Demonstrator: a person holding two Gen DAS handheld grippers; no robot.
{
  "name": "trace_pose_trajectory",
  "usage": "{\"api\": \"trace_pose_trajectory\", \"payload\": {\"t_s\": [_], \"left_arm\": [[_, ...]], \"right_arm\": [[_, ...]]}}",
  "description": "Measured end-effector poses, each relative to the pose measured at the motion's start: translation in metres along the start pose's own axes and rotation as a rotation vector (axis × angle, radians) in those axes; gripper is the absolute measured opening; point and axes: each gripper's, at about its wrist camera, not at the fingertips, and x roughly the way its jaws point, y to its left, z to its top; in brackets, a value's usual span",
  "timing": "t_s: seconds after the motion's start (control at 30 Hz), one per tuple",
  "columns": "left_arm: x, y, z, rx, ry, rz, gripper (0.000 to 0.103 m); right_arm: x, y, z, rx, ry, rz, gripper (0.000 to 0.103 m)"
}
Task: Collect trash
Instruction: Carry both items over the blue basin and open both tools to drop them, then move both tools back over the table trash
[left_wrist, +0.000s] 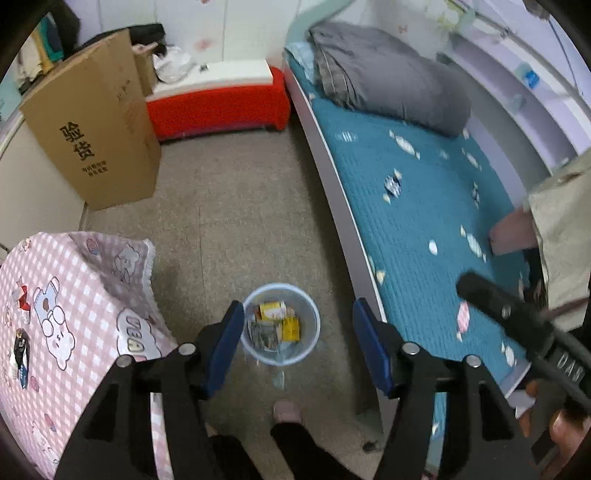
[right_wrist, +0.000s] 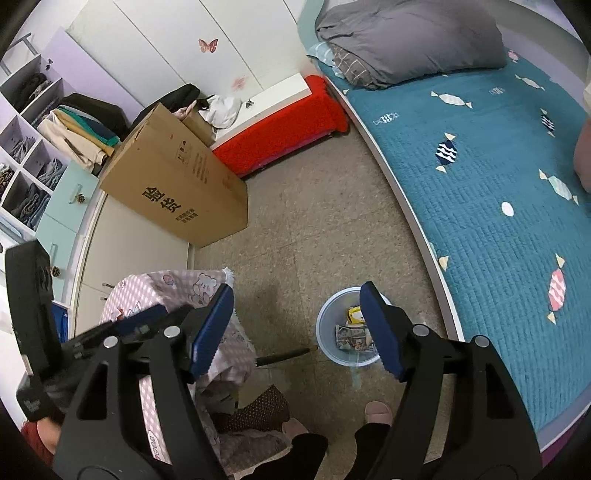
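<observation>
A pale blue translucent bin (left_wrist: 314, 334) stands on the floor between the small table and the bed. It holds several wrappers, among them a yellow packet (left_wrist: 272, 310) and a printed wrapper (right_wrist: 349, 338). My left gripper (left_wrist: 299, 345) hangs high above the bin, open, with nothing between its blue pads. My right gripper (right_wrist: 295, 332) is also open and empty, and its right finger hides part of the bin (right_wrist: 322, 314). A dark packet (left_wrist: 20, 349) lies on the pink checked cloth at the far left. The right gripper shows as a blurred black shape at the right edge of the left wrist view.
A table under a pink checked cloth (left_wrist: 74, 295) stands left of the bin. A bed with a teal quilt (left_wrist: 424, 206) and grey duvet (left_wrist: 388, 74) runs along the right. A tall cardboard box (left_wrist: 96, 122) and red bench (left_wrist: 221, 107) stand behind. The person's slippered foot (left_wrist: 286, 411) is near the bin.
</observation>
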Motion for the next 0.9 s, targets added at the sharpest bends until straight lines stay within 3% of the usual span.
{"api": "trace_pose_trajectory", "payload": {"t_s": [0.23, 0.43, 0.63, 0.9], "left_arm": [[-0.007, 0.016, -0.009, -0.015, 0.009, 0.015, 0.065], [-0.022, 0.063, -0.030, -0.080, 0.005, 0.057, 0.067], [-0.051, 0.161, -0.056, -0.225, -0.027, 0.138, 0.068], [-0.085, 0.335, -0.114, -0.433, -0.044, 0.277, 0.068]], "right_arm": [[0.009, 0.013, -0.012, -0.012, 0.034, -0.002, 0.070], [0.032, 0.062, -0.028, -0.094, 0.082, 0.032, 0.070], [0.073, 0.144, -0.052, -0.204, 0.156, 0.090, 0.070], [0.136, 0.267, -0.103, -0.352, 0.255, 0.158, 0.070]]}}
